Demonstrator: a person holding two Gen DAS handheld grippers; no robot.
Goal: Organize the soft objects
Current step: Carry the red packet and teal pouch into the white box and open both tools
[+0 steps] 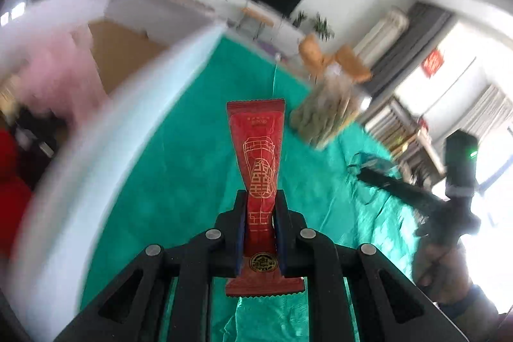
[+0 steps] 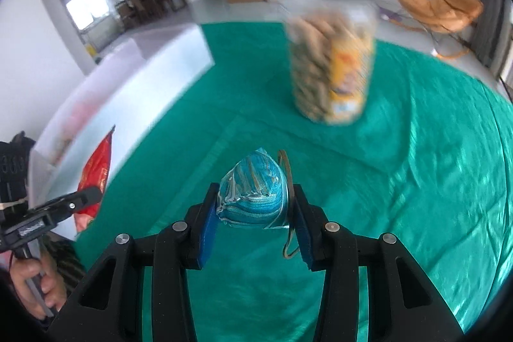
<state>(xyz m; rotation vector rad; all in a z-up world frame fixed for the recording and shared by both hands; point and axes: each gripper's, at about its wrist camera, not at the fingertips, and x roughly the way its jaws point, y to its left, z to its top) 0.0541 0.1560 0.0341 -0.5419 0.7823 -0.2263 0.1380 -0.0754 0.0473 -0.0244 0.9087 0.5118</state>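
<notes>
The left claw (image 1: 260, 233) is pinching a red foil sachet (image 1: 259, 162) near its lower seal (light, slippery, crushable), while the right claw (image 2: 255, 213) is clamping a soft teal pouch (image 2: 255, 194) across its middle, both riding above the green-covered bench (image 2: 416, 165).

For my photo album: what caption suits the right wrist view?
Right hand-held gripper clamps a blue-striped pouch above the green cloth, snack jar beyond.
</notes>
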